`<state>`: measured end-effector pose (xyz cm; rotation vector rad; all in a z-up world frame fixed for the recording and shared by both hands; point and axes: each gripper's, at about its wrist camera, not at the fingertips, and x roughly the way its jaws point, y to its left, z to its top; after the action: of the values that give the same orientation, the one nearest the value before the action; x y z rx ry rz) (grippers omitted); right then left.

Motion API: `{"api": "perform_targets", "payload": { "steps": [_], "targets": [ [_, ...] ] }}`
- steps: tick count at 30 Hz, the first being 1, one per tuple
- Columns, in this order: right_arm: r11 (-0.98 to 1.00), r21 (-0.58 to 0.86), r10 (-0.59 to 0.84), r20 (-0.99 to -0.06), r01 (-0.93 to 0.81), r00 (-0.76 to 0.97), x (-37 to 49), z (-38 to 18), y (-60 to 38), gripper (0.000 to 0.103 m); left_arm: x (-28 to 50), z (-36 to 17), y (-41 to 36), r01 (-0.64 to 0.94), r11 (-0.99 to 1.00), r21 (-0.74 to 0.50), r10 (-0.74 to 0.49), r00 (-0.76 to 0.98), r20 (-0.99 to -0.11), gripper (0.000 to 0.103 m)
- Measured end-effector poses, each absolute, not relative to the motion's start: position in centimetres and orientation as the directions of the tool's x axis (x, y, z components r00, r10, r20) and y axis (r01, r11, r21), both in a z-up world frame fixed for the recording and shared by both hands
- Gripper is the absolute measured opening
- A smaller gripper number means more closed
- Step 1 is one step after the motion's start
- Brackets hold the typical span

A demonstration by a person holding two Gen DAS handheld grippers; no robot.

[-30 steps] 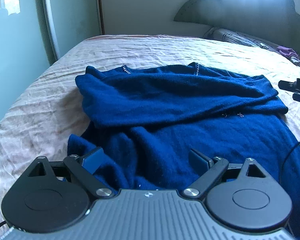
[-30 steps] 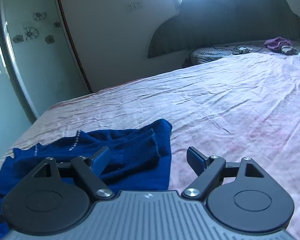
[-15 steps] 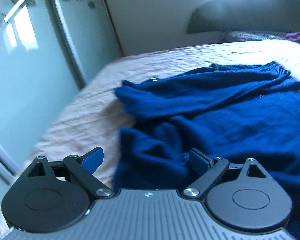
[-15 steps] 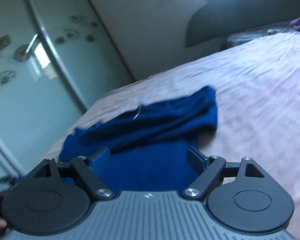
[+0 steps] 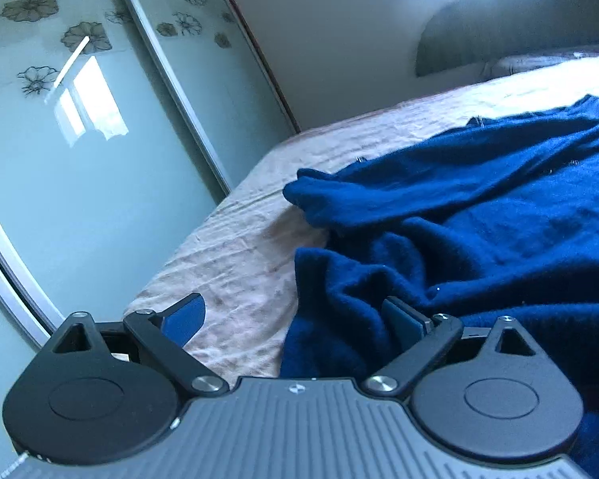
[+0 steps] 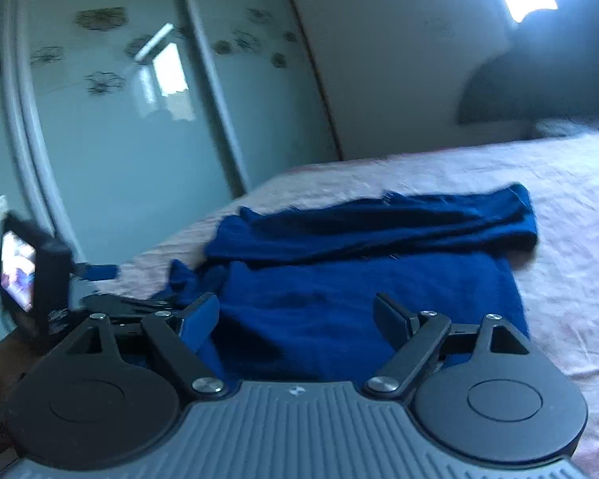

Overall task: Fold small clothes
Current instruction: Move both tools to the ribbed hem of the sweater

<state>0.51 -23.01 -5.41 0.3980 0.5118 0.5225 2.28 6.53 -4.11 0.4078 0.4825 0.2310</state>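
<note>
Both grippers point slightly downward over the bed (image 6: 559,207), and the left gripper (image 5: 295,313) has its jaws spread wide and released, one finger over bare sheet and the other just at the rumpled near-left edge of the blue sweater (image 5: 479,215), nothing pinched. The right gripper (image 6: 295,317) is likewise released, jaws wide apart above the sweater's near edge, with the garment lying spread on the pink sheet and a sleeve folded across its far side. Glass wardrobe doors (image 6: 112,127) with flower prints stand beyond the bed's left edge, and the dark headboard (image 6: 539,92) lies far right.
</note>
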Motion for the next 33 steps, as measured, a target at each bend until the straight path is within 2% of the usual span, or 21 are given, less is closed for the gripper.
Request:
{"api": "perform_targets", "payload": {
  "steps": [4,9,12,15,20,28,31,33],
  "targets": [
    [0.805,0.499,0.534,-0.373,-0.321,0.759,1.2,-4.8,-26.4,0.085,0.7,-2.2,8.0,-0.125,0.945,0.302,0.262,0.84,-0.475,0.09],
    [0.853,0.434,0.487,-0.461,-0.29,0.742,0.7,-4.1,-29.5,0.085,-3.5,0.1,9.0,-0.058,0.984,0.168,0.138,0.842,-0.521,0.095],
    [0.857,0.436,0.487,-0.514,-0.273,0.706,-0.2,-4.8,-30.1,0.085,-4.7,-0.8,8.9,-0.035,0.981,0.193,0.137,0.827,-0.546,0.097],
    [0.831,0.47,0.538,-0.546,-0.296,0.642,-1.4,-5.9,-30.0,0.085,-4.9,-2.2,8.6,-0.015,0.965,0.263,0.171,0.794,-0.583,0.094],
    [0.839,0.459,0.526,-0.551,-0.291,0.647,-4.6,-5.3,-31.2,0.085,-8.5,-1.7,9.2,0.052,0.948,0.313,0.139,0.818,-0.559,0.097],
    [0.779,0.56,0.612,-0.577,-0.282,0.541,-7.6,-5.0,-34.8,0.085,-12.2,-0.7,12.0,0.222,0.973,0.065,-0.115,0.708,-0.697,0.098],
    [0.787,0.553,0.606,-0.613,-0.272,0.507,-8.7,-5.3,-34.7,0.085,-12.9,-1.0,12.1,0.26,0.964,0.059,-0.14,0.683,-0.717,0.098],
    [0.787,0.569,0.602,-0.622,-0.239,0.501,-9.0,-6.0,-35.0,0.078,-12.9,-1.5,11.9,0.269,0.961,0.061,-0.14,0.667,-0.732,0.097]
  ]
}}
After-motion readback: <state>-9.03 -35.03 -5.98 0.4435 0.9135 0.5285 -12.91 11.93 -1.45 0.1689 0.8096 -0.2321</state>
